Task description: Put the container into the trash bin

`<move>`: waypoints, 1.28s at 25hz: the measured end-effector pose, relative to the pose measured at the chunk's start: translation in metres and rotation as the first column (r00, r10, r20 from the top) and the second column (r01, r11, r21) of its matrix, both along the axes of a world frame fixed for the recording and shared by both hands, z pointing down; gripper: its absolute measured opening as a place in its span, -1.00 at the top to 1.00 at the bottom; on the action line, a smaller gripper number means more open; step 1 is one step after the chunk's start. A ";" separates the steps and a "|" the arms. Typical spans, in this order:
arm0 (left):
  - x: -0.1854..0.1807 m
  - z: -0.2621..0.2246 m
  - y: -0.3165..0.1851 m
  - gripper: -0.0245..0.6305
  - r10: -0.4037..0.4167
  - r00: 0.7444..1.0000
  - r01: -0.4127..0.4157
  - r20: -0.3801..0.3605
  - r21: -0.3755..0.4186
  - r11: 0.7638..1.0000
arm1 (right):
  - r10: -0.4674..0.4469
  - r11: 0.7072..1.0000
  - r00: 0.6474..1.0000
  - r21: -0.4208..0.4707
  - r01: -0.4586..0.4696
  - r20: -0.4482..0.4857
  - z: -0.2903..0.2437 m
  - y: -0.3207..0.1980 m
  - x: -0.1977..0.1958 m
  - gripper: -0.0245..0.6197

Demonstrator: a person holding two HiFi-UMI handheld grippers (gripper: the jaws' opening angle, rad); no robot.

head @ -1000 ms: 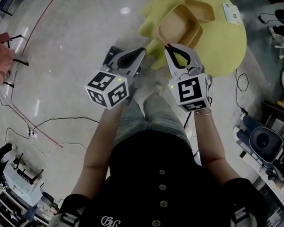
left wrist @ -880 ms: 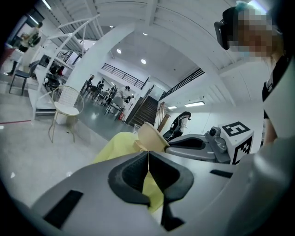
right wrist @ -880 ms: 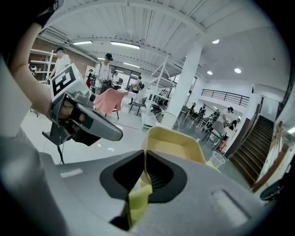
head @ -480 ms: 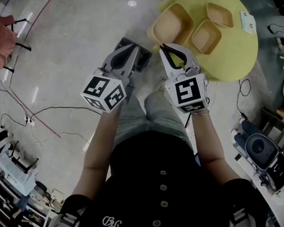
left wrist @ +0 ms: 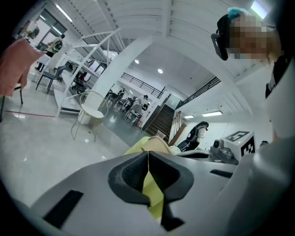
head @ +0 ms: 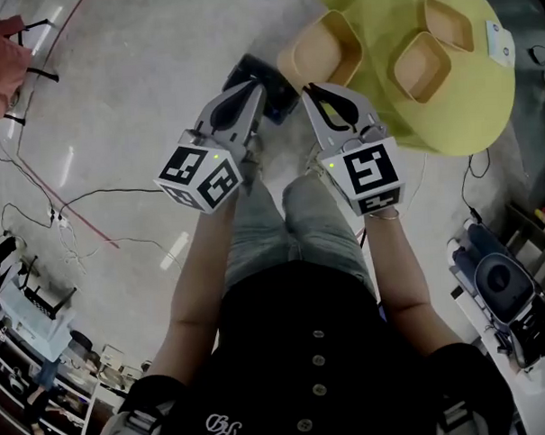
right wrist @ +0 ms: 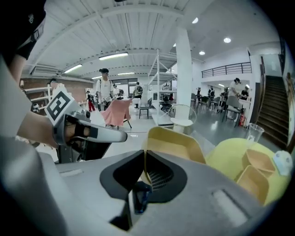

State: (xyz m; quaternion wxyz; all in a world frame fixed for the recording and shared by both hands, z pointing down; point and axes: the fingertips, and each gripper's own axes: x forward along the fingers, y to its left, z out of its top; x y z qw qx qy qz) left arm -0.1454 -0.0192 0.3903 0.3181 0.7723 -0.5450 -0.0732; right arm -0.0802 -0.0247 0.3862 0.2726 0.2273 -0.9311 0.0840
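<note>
Container [head: 328, 52] is found just right of the bin [head: 280, 90], at the left edge of the worktop [head: 471, 113]. Over the bin's left side the left tool [head: 256, 88] is seen closed, tips together. Yellow shows in its gap, and whether anything is pinched cannot be told. The container's near rim is clamped by the right tool [head: 310, 88]. Carrying is judged in hand; next the container must be brought over the bin and released. The bin's mouth is hidden, the worktop cut off.

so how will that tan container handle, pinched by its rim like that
Probably light and fairly stiff: the right gripper holds the tan container by one rim edge with no visible sag. The thin wall could flex or slip if swung hard.
</note>
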 end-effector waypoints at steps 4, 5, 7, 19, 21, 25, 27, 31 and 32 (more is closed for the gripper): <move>-0.003 0.013 -0.002 0.88 -0.019 1.000 0.019 -0.003 -0.011 1.000 | -0.008 0.998 1.000 -0.066 0.010 0.030 0.020 0.003 -0.001 0.86; -0.003 0.017 -0.001 0.88 -0.017 1.000 0.018 0.008 -0.019 1.000 | -0.011 0.998 0.999 -0.059 0.013 0.032 0.024 0.003 0.000 0.86; -0.006 0.026 0.002 0.88 -0.034 0.999 0.035 0.023 -0.032 0.999 | -0.011 0.999 0.999 -0.049 0.013 0.043 0.030 0.003 0.001 0.86; -0.019 0.063 0.019 0.88 -0.057 0.998 0.059 0.035 -0.086 0.994 | 0.033 0.988 0.997 -0.154 -0.022 0.068 0.077 0.015 -0.008 0.86; -0.016 0.071 0.020 0.88 -0.036 0.999 0.040 0.032 -0.101 0.994 | 0.057 0.980 0.994 -0.196 -0.039 0.088 0.085 0.018 -0.010 0.86; -0.016 0.092 0.018 0.88 0.010 0.999 -0.004 0.044 -0.134 0.991 | 0.092 0.954 0.988 -0.295 -0.052 0.124 0.105 0.023 -0.023 0.86; -0.021 0.105 0.015 0.88 0.013 0.999 -0.006 0.049 -0.147 0.989 | 0.107 0.942 0.985 -0.329 -0.058 0.132 0.118 0.023 -0.028 0.86; -0.027 0.123 0.018 0.88 -0.003 0.999 0.011 0.041 -0.180 0.984 | 0.146 0.925 0.981 -0.369 -0.090 0.126 0.141 0.025 -0.029 0.86; -0.028 0.128 0.021 0.88 -0.005 0.999 0.013 0.040 -0.187 0.982 | 0.161 0.916 0.979 -0.387 -0.101 0.127 0.147 0.027 -0.029 0.86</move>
